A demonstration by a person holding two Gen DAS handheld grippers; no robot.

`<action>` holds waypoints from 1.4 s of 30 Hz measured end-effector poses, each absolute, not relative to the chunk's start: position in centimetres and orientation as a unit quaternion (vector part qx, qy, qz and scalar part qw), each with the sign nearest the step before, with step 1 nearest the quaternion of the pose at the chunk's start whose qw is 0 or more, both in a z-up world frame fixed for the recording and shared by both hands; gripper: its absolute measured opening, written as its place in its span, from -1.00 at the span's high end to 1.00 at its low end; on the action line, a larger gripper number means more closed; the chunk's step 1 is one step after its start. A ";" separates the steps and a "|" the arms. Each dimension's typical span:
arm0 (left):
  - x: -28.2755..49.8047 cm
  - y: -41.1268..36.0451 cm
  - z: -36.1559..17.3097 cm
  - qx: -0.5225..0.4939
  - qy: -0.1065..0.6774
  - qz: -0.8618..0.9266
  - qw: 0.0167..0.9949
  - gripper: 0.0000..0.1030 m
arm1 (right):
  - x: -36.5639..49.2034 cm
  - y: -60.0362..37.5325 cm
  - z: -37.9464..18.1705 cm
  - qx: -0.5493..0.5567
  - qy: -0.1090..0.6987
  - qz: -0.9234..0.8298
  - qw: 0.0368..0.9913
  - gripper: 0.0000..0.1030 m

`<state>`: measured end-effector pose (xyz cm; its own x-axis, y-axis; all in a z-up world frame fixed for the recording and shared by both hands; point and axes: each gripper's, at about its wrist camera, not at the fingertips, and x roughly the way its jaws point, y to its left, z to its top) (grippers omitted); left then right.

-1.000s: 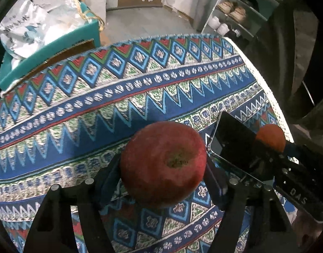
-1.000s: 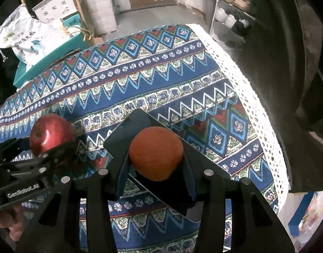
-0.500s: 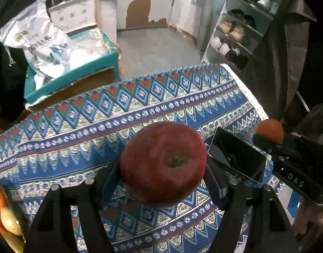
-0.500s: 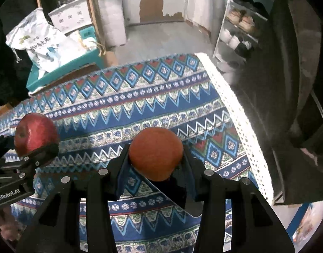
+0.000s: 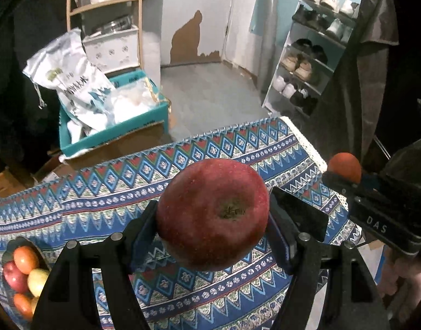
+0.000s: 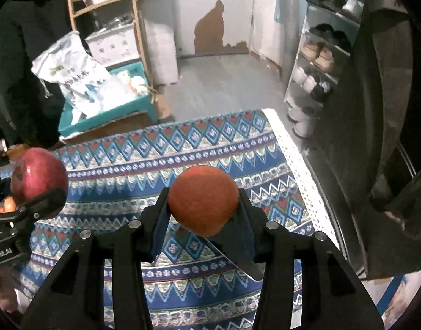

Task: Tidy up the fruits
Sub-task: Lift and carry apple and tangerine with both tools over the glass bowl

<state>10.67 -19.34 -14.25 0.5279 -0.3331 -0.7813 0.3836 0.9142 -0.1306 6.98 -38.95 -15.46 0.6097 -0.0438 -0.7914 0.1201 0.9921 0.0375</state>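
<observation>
Pinching a red apple point(image 5: 211, 214), left gripper point(image 5: 213, 220) fingers; right gripper point(image 6: 203, 209), at 3 o'clock, pinches an orange point(image 6: 203, 199).

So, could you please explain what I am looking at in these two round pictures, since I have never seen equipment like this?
There is no robot here: a person carries a hand-held two-finger gripper in each hand, and each gripper has a wide-angle camera looking forward along its black fingers. That explains the round, bent pictures.

In the left camera's view, the left gripper is closed on a red apple. In the right camera's view, the right gripper is closed on an orange fruit. Each camera also catches the other gripper at its edge.

Both are held above a table covered by a patterned blue tablecloth. A dark phone-like slab lies on it, and a bowl of mixed fruit shows at the left camera's lower left.
</observation>
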 end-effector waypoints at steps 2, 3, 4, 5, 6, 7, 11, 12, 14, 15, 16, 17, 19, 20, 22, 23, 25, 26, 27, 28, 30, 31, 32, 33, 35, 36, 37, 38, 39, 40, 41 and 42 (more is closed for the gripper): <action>10.1 -18.7 -13.6 0.026 0.435 -0.204 0.876 -0.45 | 6.6 -38.5 -14.5 0.040 0.430 -0.040 0.901 0.12; 9.8 -18.3 -13.1 0.025 0.432 -0.203 0.878 -0.45 | 6.5 -38.2 -14.1 0.039 0.427 -0.038 0.903 0.12; 9.6 -18.1 -12.8 0.025 0.430 -0.202 0.880 -0.45 | 6.4 -38.1 -13.8 0.037 0.424 -0.035 0.904 0.12; 9.4 -17.8 -12.5 0.024 0.427 -0.201 0.881 -0.45 | 6.2 -37.8 -13.4 0.035 0.420 -0.033 0.906 0.12; 9.1 -17.6 -12.2 0.024 0.424 -0.200 0.883 -0.45 | 6.0 -37.6 -13.0 0.034 0.417 -0.030 0.908 0.12; 8.9 -17.4 -11.8 0.023 0.421 -0.199 0.884 -0.45 | 5.9 -37.4 -12.6 0.033 0.415 -0.028 0.909 0.12; 7.9 -16.3 -10.4 0.022 0.408 -0.197 0.891 -0.45 | 5.2 -36.4 -11.1 0.026 0.400 -0.016 0.916 0.12; 7.6 -16.0 -10.1 0.021 0.405 -0.197 0.893 -0.45 | 5.0 -36.2 -10.8 0.025 0.397 -0.014 0.917 0.12; 7.1 -15.4 -9.5 0.017 0.399 -0.195 0.896 -0.45 | 4.7 -35.8 -10.2 0.022 0.391 -0.010 0.920 0.12; 6.9 -15.1 -9.3 0.014 0.397 -0.195 0.897 -0.45 | 4.6 -35.6 -9.9 0.022 0.388 -0.008 0.921 0.12; 6.7 -14.8 -8.9 0.010 0.394 -0.194 0.898 -0.45 | 4.4 -35.4 -9.6 0.023 0.385 -0.006 0.923 0.12; 6.6 -14.5 -8.7 0.008 0.392 -0.193 0.899 -0.45 | 4.3 -35.1 -9.2 0.025 0.381 -0.001 0.924 0.12; 6.3 -13.8 -8.2 0.005 0.387 -0.190 0.902 -0.45 | 4.1 -34.8 -8.7 0.027 0.376 0.006 0.926 0.12; 6.1 -13.4 -8.0 0.004 0.384 -0.188 0.904 -0.45 | 4.0 -34.4 -8.4 0.028 0.372 0.011 0.928 0.12; 5.7 -12.7 -7.6 0.003 0.379 -0.185 0.907 -0.45 | 3.9 -33.9 -8.0 0.029 0.368 0.018 0.929 0.12; 5.6 -12.3 -7.4 0.002 0.377 -0.183 0.908 -0.45 | 3.8 -33.7 -7.8 0.030 0.366 0.021 0.930 0.12; 5.3 -11.4 -7.1 -0.002 0.375 -0.177 0.910 -0.45 | 3.7 -33.0 -7.5 0.031 0.363 0.029 0.931 0.12; 5.2 -10.9 -7.0 -0.004 0.374 -0.174 0.911 -0.45 | 3.8 -32.5 -7.3 0.030 0.362 0.034 0.931 0.12; 5.1 -10.5 -6.9 -0.005 0.373 -0.170 0.912 -0.45 | 3.8 -32.1 -7.2 0.028 0.361 0.037 0.932 0.12; 5.1 -9.8 -6.9 -0.008 0.371 -0.165 0.914 -0.45 | 3.9 -31.6 -7.0 0.025 0.359 0.040 0.932 0.12; 5.0 -8.8 -6.7 -0.011 0.369 -0.156 0.916 -0.45 | 4.0 -30.7 -6.8 0.022 0.357 0.048 0.933 0.12; 5.0 -8.2 -6.6 -0.015 0.369 -0.152 0.917 -0.45 | 4.1 -30.2 -6.6 0.020 0.356 0.052 0.933 0.12; 5.0 -7.6 -6.6 -0.019 0.369 -0.149 0.917 -0.45 | 4.2 -29.6 -6.4 0.019 0.355 0.058 0.933 0.12; 5.0 -7.1 -6.6 -0.023 0.369 -0.146 0.918 -0.45 | 4.3 -29.1 -6.3 0.018 0.354 0.063 0.933 0.12; 4.9 -5.8 -6.6 -0.029 0.369 -0.134 0.919 -0.45 | 4.6 -27.8 -6.1 0.015 0.354 0.075 0.932 0.12; 4.8 -5.2 -6.6 -0.030 0.369 -0.129 0.920 -0.45 | 4.7 -27.4 -6.0 0.014 0.353 0.079 0.932 0.12; 4.8 -4.6 -6.6 -0.032 0.368 -0.124 0.921 -0.45 | 4.9 -26.7 -6.0 0.012 0.354 0.085 0.931 0.12; 4.7 -3.9 -6.7 -0.036 0.368 -0.118 0.922 -0.45 | 5.0 -26.1 -5.9 0.012 0.354 0.091 0.931 0.12; 4.7 -3.4 -6.8 -0.038 0.368 -0.114 0.922 -0.45 | 5.2 -25.6 -5.9 0.011 0.354 0.096 0.930 0.12; 4.5 -2.8 -6.8 -0.041 0.369 -0.109 0.922 -0.45 | 5.3 -25.0 -5.9 0.011 0.355 0.102 0.929 0.12; 4.5 -2.3 -6.9 -0.043 0.370 -0.105 0.922 -0.45 | 5.5 -24.4 -5.9 0.010 0.355 0.108 0.928 0.12; 4.4 -1.8 -7.0 -0.045 0.370 -0.101 0.922 -0.45 | 5.6 -23.7 -5.9 0.010 0.356 0.113 0.928 0.12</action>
<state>4.42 -1.83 -6.97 0.7053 -0.2191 -0.6742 0.1530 0.9757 -0.1570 5.63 -23.72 -5.94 0.7210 0.2167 -0.6582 -0.2031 0.9742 0.0982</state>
